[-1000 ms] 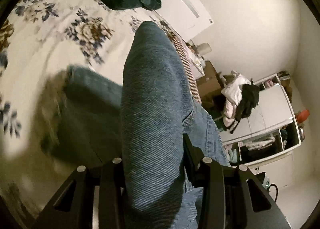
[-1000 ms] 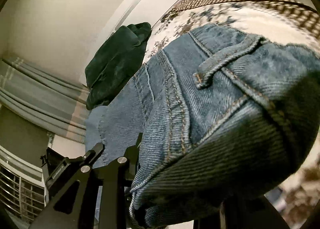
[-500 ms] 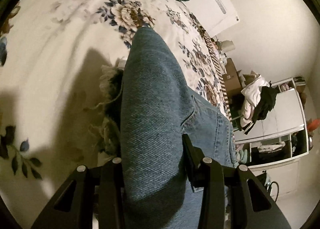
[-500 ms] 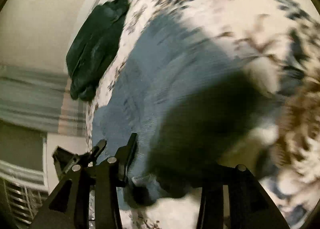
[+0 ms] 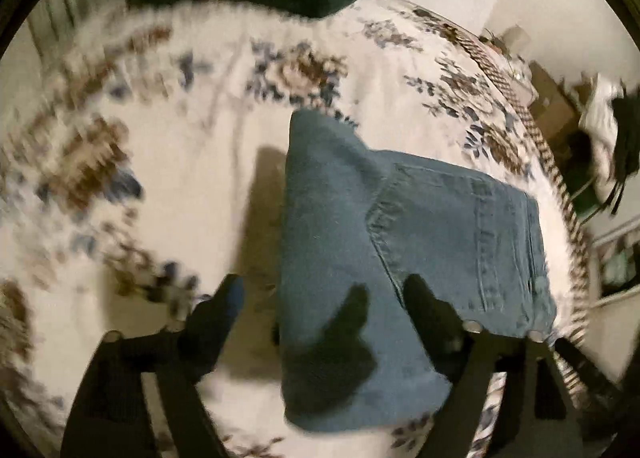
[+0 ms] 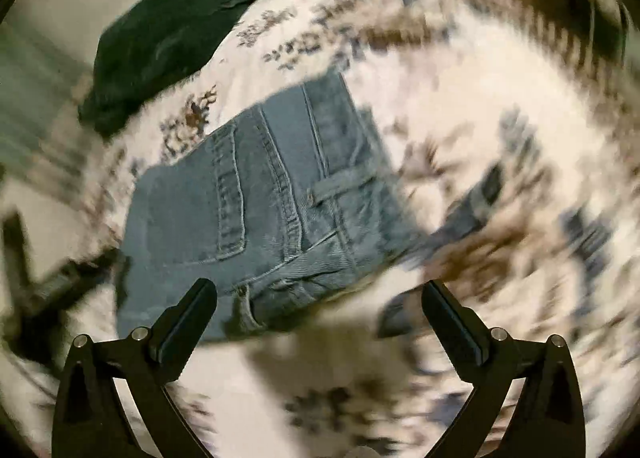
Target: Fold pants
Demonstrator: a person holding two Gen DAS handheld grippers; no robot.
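Left wrist view: left claw point(image 5: 320, 298) spread wide, jaws just opened, nothing pinched now where denim sat clamped between them a moment ago. Right wrist view: right claw point(image 6: 320, 298) likewise just opened, fully spread and empty. Jeans point(image 5: 400, 258) released, lying as a compact folded bundle on the floral bed cover point(image 5: 200, 178), back pocket up, clear of the dark green garment point(image 6: 160, 26) near the headboard. Reads as the last fold set down; task likely finished or close to it.
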